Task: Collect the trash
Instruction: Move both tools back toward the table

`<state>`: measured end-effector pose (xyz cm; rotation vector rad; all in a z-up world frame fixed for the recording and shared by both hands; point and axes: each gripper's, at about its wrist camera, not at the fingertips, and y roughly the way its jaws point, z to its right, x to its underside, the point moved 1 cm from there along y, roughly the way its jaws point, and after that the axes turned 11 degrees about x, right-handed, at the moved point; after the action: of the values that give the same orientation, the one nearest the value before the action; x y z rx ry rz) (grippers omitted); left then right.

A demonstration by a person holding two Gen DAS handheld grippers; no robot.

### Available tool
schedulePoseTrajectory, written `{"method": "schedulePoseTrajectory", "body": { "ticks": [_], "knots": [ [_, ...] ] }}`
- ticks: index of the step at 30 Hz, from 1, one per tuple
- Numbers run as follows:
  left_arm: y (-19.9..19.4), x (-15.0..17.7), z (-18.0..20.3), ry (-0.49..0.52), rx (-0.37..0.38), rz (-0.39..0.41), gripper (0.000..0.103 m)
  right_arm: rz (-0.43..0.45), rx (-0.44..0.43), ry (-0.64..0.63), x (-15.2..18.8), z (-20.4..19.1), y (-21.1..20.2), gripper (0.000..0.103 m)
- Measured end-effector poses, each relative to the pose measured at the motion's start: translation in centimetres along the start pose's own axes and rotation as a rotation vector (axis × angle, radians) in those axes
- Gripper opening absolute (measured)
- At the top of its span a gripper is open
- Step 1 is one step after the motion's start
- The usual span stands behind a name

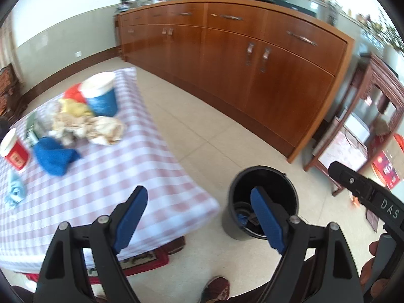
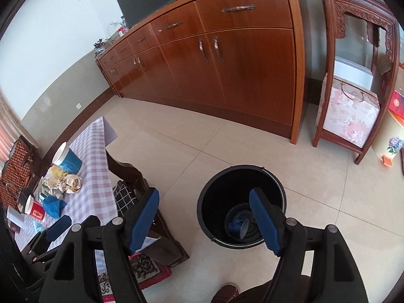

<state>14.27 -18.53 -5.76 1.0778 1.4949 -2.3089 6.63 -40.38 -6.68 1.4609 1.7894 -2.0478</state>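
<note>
**Both grippers empty above the bin, most of the trash left on the table**

The left gripper (image 1: 199, 217) stood wide apart with nothing between its blue pads, aimed down past the table's edge toward the floor. The right gripper (image 2: 204, 219) was likewise spread and empty, hanging over the black bin (image 2: 242, 205) on the tiled floor.

Inside the bin lay a blue paper cup (image 2: 238, 226) on its side, along with something dark that was too dim to name, so at least one piece appeared to have been collected.

Much remained. On the checked tablecloth (image 1: 106, 176) sat a pile of crumpled paper (image 1: 83, 126), a blue cloth (image 1: 54, 157), a red cup (image 1: 16, 151), a blue-and-white tub (image 1: 101, 94) and a pale blue scrap (image 1: 15, 189) near the left edge. Something yellow and something red showed behind the pile, too blurred to identify.

Judging by that heap, the job looked to be in its early part, with a return to the table the likely next step. Which items counted as trash could not be told.
</note>
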Motion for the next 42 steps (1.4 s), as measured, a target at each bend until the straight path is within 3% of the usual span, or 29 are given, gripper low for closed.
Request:
{"method": "schedulePoseTrajectory", "body": {
  "ticks": [8,18,29,42],
  "knots": [
    [-4.8,0.9,-8.9,-0.121,-0.193,0.094,0.085,0.002,-0.16,-0.129,1.6,-9.0,-0.2,0.076],
    [-9.1,3.2,-16.9,-0.249,-0.306,0.134,0.085,0.025,-0.252,-0.283,3.5,-17.8,-1.5,0.076],
    [-10.2,4.3,-22.5,-0.348,-0.371,0.143,0.085,0.039,-0.306,-0.399,4.8,-24.5,-1.7,0.081],
    [-8.3,2.4,-26.2,-0.374,-0.374,0.138,0.085,0.026,-0.31,-0.435,3.7,-29.3,0.9,0.084]
  ]
}}
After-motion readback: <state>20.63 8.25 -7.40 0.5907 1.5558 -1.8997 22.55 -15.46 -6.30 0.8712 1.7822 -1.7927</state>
